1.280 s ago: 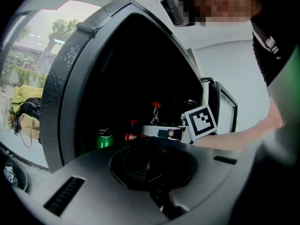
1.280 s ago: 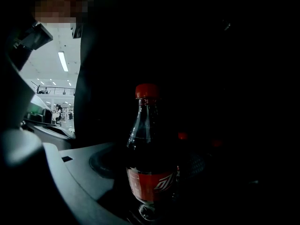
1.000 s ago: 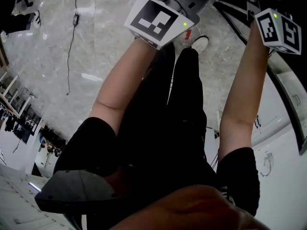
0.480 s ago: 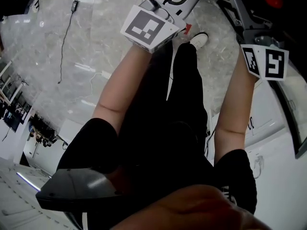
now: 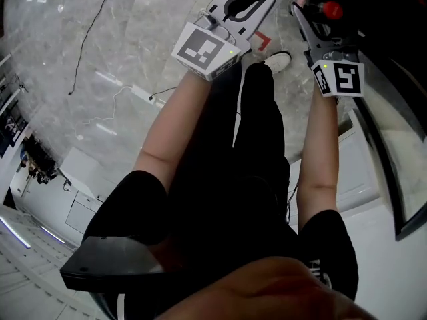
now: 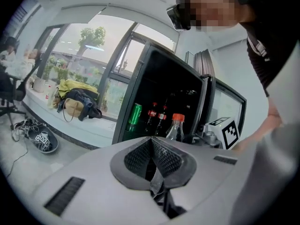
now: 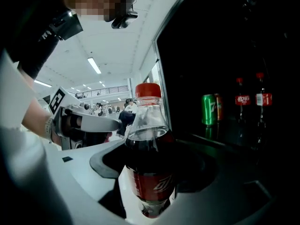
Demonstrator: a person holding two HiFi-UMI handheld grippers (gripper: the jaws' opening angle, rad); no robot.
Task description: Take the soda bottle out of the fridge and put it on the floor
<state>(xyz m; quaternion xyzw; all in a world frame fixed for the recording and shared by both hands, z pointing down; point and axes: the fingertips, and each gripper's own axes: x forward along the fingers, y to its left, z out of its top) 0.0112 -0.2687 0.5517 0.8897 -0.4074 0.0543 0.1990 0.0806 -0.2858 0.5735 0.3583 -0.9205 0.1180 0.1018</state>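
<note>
One red-labelled soda bottle (image 7: 148, 165) clamped in right gripper (image 5: 312, 12); left gripper (image 6: 152, 168) jaws together.

Clear, glossy plastic bottle (image 7: 147, 125) in the right tool (image 7: 150, 182), whose shell is smooth matt grey plastic. The left tool (image 6: 151, 159) has rough, meshed pads (image 6: 169, 157). Below both tools, the floor (image 5: 87, 59) is polished veined stone.

I counted bottles (image 7: 146, 139): three, all red-capped. Cans (image 7: 208, 109): I made out two, one green, one reddish behind. Fridge (image 6: 154, 74): one. Grippers: two, left gripper (image 6: 151, 146), right gripper (image 7: 150, 182). Marker cubes (image 5: 205, 51): two. White shoe (image 5: 277, 60): one. Floor cables (image 5: 143, 93): two, one black, one white.
</note>
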